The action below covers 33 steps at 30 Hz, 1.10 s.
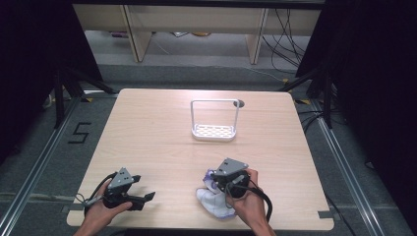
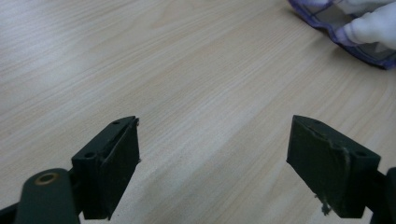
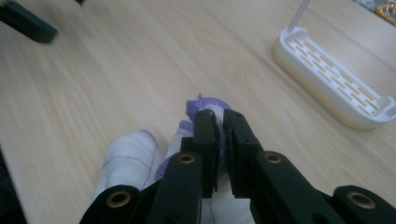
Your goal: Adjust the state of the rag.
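Note:
A white cloth with purple edging [image 1: 210, 202] lies crumpled near the table's front edge, right of centre. My right gripper [image 1: 216, 181] is down on it, shut on a fold of the cloth [image 3: 130, 158]; in the right gripper view the jaws [image 3: 219, 117] pinch the purple hem between them. At the front left, my left gripper [image 1: 143, 187] rests low over bare wood with its jaws pointing right, open [image 2: 212, 140] and with nothing between them. A corner of the cloth [image 2: 364, 28] shows far ahead of it.
A white slotted tray with a tall wire handle [image 1: 214, 132] stands past the table's middle, ahead of the right gripper [image 3: 327, 74]. The light wooden table [image 1: 157, 142] has a small round hole at the back. Dark curtains and stands flank it.

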Available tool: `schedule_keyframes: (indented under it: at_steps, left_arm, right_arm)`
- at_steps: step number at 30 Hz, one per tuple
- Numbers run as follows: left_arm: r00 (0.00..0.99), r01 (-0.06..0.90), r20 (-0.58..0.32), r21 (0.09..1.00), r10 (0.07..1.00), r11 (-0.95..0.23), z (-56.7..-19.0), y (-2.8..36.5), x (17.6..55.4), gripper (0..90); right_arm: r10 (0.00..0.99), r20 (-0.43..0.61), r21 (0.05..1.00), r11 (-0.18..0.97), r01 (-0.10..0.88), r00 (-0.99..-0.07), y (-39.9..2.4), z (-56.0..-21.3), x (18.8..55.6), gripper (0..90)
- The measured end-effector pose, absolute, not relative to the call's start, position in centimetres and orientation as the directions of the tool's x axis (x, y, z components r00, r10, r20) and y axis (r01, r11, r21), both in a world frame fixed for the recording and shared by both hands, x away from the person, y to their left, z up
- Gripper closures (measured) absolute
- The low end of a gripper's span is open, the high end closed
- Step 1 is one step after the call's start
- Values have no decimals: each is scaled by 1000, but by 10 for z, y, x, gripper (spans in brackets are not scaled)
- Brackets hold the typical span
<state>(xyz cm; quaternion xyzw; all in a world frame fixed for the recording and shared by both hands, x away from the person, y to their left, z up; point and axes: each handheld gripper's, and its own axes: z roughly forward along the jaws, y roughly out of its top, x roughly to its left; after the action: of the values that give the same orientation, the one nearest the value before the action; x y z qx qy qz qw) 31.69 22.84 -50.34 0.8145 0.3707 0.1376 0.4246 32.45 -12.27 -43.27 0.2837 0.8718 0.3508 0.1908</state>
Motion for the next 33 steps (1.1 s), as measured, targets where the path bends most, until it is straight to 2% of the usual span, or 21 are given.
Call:
schedule_keyframes:
  at_steps: [2,3,6,10,11,17,21,24,33]
  left_arm:
    - [683,490,-91,793,724,-363,-503,228,317,162]
    - [684,490,-90,792,724,-364,-503,228,317,161]
    - [696,484,-86,790,713,-377,-503,228,317,161]
    - [694,486,-96,793,714,-366,-503,226,318,161]
    - [695,488,-99,792,712,-366,-502,226,318,162]
    - [697,478,-117,811,707,-337,-500,219,322,169]
    - [733,459,-130,819,667,-345,-498,201,325,184]
    - [778,418,-105,822,619,-386,-495,187,329,217]
    - [861,315,-93,869,501,-381,-487,131,348,269]
  right_arm:
    - [617,-122,753,568,333,-777,-130,-422,322,845]
    - [624,-76,787,516,337,-778,-135,-411,317,846]
    - [619,-76,814,492,310,-782,-141,-398,313,846]
    - [603,-44,843,450,294,-796,-146,-389,311,847]
    - [585,-4,854,424,302,-811,-148,-384,311,847]
    - [591,2,868,399,294,-806,-152,-376,309,848]
    - [591,-7,882,384,274,-806,-153,-372,308,848]
    - [574,5,877,391,279,-819,-154,-368,306,848]
    - [556,-11,893,379,241,-831,-152,-365,304,848]
